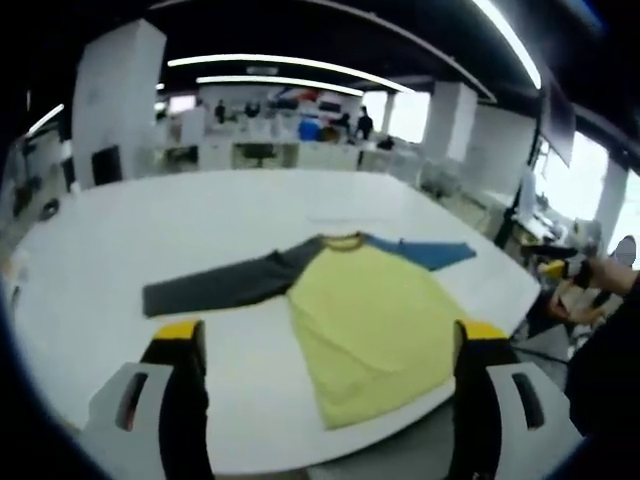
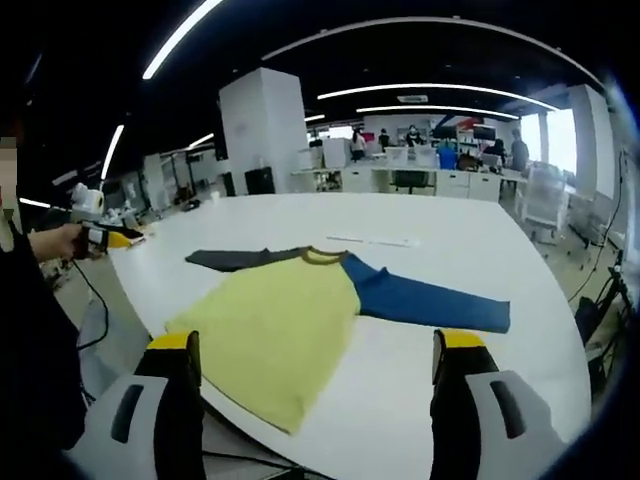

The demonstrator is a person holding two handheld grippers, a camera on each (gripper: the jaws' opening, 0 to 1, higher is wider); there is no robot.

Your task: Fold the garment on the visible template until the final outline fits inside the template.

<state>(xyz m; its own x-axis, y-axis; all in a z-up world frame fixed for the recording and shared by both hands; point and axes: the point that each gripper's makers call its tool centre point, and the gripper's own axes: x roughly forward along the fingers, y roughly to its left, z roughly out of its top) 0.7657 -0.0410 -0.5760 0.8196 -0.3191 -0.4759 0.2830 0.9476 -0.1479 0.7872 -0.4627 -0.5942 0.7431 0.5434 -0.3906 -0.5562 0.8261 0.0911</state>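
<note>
A long-sleeved shirt (image 1: 365,320) lies flat on the white table (image 1: 200,230), with a yellow body, a dark grey sleeve (image 1: 215,285) and a blue sleeve (image 1: 430,252). Its hem points at me near the table's front edge. My left gripper (image 1: 331,330) hangs open before that edge, its yellow-tipped jaws wide apart and holding nothing. In the right gripper view the shirt (image 2: 280,320) shows its blue sleeve (image 2: 430,300) spread right and its grey sleeve (image 2: 235,258) spread left. My right gripper (image 2: 317,342) is open too, short of the hem. A thin pale strip (image 2: 375,240) lies beyond the collar.
The other gripper (image 1: 556,268) comes in at the right, held by a hand; its counterpart (image 2: 110,238) comes in at the left, trailing a cable. A dark sleeve (image 2: 35,350) fills the left edge. Desks, chairs, a white pillar (image 2: 262,130) and people stand far behind.
</note>
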